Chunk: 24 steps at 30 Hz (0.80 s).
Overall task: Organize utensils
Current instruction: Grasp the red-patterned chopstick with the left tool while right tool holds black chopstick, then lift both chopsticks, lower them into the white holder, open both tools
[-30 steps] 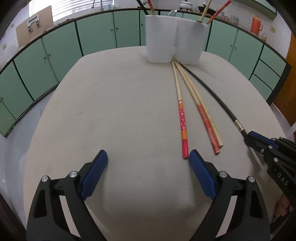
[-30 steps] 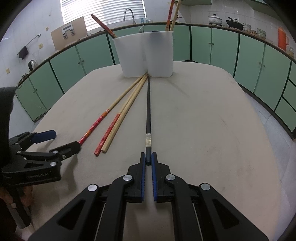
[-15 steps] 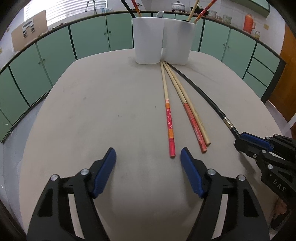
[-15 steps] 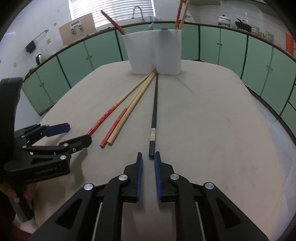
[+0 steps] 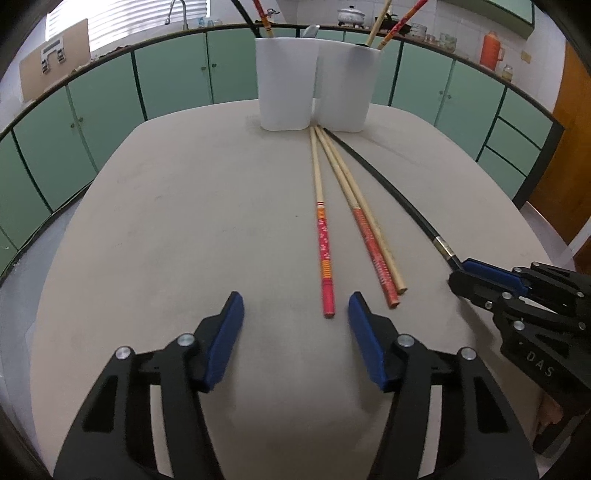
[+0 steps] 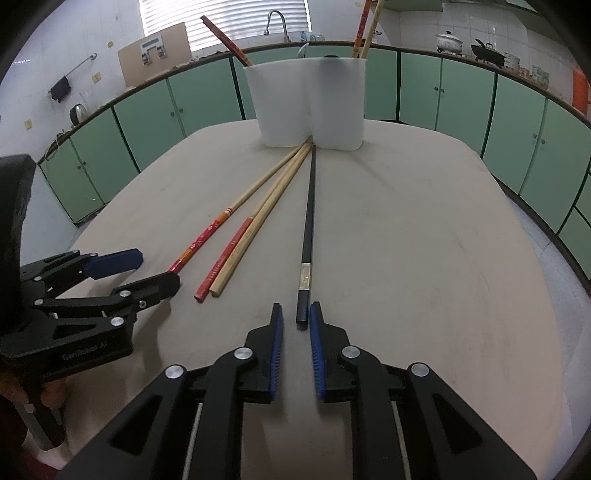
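Observation:
Several chopsticks lie on the beige table, tips against a white two-part holder [image 5: 317, 88] [image 6: 310, 103] at the far end. A red-patterned chopstick [image 5: 323, 243] [image 6: 207, 236], a red-handled one [image 5: 373, 247] [image 6: 225, 258], a plain wooden one [image 6: 258, 236] and a black chopstick [image 5: 406, 206] [image 6: 308, 229] lie side by side. My left gripper [image 5: 295, 306] is open, the red-patterned chopstick's end just ahead between its fingers. My right gripper [image 6: 295, 314] is slightly open, its fingers flanking the black chopstick's near end without gripping it.
The holder has more chopsticks [image 5: 391, 22] and a spoon standing in it. Green cabinets [image 5: 166, 81] ring the table. The table edge [image 6: 546, 229] curves off on the right. Each gripper shows in the other's view: right [image 5: 517, 291], left [image 6: 92, 291].
My right gripper has opened slightly and drawn back, letting go of the black chopstick's end. My left gripper has narrowed its opening and shifted toward the red-patterned chopstick.

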### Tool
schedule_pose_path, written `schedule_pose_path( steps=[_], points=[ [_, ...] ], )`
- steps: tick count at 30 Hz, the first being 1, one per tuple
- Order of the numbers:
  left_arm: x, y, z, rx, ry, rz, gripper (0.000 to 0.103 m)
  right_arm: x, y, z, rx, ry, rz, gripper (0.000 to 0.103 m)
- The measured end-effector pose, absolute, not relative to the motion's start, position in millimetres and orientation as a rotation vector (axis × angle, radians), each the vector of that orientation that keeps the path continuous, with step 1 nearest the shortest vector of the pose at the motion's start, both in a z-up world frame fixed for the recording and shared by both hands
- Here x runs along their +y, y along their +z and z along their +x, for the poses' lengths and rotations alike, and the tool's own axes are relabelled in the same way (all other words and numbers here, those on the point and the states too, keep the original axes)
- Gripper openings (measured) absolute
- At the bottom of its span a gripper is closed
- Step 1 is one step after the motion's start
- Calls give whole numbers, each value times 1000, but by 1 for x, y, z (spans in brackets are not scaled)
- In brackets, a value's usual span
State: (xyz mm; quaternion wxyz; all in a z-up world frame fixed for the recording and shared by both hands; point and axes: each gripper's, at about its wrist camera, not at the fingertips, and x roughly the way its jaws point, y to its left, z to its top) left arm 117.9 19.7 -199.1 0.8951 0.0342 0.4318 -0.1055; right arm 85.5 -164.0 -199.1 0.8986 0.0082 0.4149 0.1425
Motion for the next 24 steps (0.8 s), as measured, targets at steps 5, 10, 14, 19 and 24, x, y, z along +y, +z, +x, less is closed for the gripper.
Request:
schedule_pose_path(
  steps=[5, 10, 14, 19, 24],
  points=[
    [14, -198, 118, 888, -229, 80, 36, -165, -199, 86, 862, 295, 23, 15],
    [12, -197, 117, 888, -237, 69, 5, -166, -199, 89, 867, 292, 29, 15],
    [9, -197, 116, 882, -230, 76, 5, -166, -199, 89, 866, 283, 23, 11],
    [11, -185, 110, 867, -226, 106, 5, -169, -194, 87, 860, 290, 20, 7],
    [14, -149, 100, 788, -216, 159, 5, -179, -164, 80, 798, 299, 14, 7]
  ],
)
